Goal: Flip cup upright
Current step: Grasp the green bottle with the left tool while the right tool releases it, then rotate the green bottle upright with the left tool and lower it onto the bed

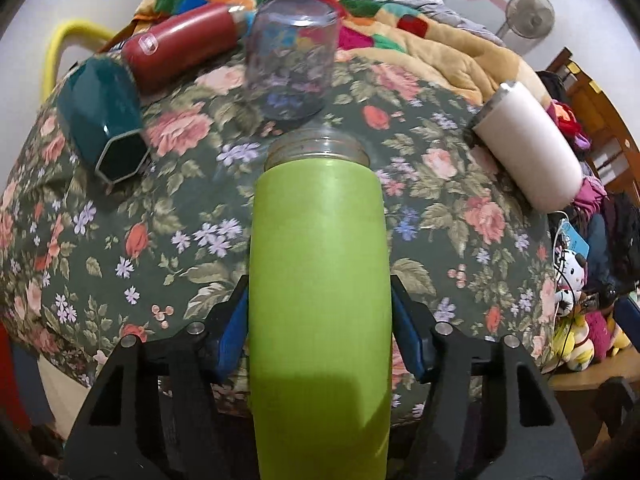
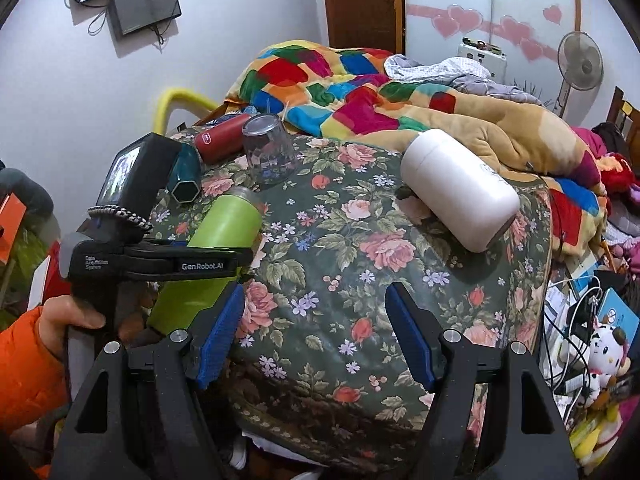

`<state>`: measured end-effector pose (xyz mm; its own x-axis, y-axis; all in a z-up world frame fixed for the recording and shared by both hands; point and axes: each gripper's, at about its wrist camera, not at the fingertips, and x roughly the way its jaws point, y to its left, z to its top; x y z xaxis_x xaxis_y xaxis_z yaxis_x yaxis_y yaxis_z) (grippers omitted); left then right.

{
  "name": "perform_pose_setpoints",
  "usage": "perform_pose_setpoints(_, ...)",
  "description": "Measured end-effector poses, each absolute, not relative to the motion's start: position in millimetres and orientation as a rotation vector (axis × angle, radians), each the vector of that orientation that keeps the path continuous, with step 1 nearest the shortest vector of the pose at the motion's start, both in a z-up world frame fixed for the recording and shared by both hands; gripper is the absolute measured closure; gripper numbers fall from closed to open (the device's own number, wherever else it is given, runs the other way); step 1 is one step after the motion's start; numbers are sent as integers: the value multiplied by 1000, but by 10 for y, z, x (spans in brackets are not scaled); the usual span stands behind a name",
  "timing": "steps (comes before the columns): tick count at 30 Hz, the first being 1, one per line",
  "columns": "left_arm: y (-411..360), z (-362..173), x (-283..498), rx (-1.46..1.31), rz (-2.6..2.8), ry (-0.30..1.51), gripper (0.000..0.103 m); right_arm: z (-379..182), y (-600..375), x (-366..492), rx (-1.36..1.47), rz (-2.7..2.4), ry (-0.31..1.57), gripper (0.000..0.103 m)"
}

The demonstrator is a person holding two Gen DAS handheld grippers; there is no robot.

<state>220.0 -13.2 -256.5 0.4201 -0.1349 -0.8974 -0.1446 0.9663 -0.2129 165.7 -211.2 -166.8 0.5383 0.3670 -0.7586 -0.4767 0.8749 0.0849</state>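
My left gripper (image 1: 319, 296) is shut on a lime green cup (image 1: 320, 304), gripping its body with its clear threaded mouth pointing away from me. In the right wrist view the green cup (image 2: 224, 232) is held tilted, mouth up and away, above the near left corner of the floral bed (image 2: 360, 280), with the left gripper (image 2: 240, 264) clamped round it. My right gripper (image 2: 316, 328) is open and empty above the bed's front edge.
On the floral bed (image 1: 200, 240) a clear glass (image 1: 290, 56) stands upside down. A red bottle (image 1: 180, 52), a teal hexagonal cup (image 1: 102, 120) and a white tumbler (image 1: 528, 144) lie on their sides. A patchwork quilt (image 2: 360, 88) is heaped behind. Clutter sits at right.
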Motion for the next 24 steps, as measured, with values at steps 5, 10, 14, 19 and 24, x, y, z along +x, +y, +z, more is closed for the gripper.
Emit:
perform_pose_setpoints(5, -235, -2272, 2094, -233, -17, 1052, 40, -1626, -2187, 1662, -137, 485, 854, 33)
perform_pose_setpoints(10, -336, -1866, 1952, -165, -44, 940, 40, -1571, -2234, 1664, -115, 481, 838, 33)
perform_pose_setpoints(14, -478, -1613, 1929, -103, -44, 843, 40, -1528, -2238, 1670, -109, 476, 821, 33)
perform_pose_setpoints(19, -563, -1431, 2029, -59, -62, 782, 40, -1495, -2276, 1686, -93, 472, 809, 33)
perform_pose_setpoints(24, -661, -1443, 2240, -43, -86, 790, 40, -1478, -2312, 1728, -82, 462, 802, 33)
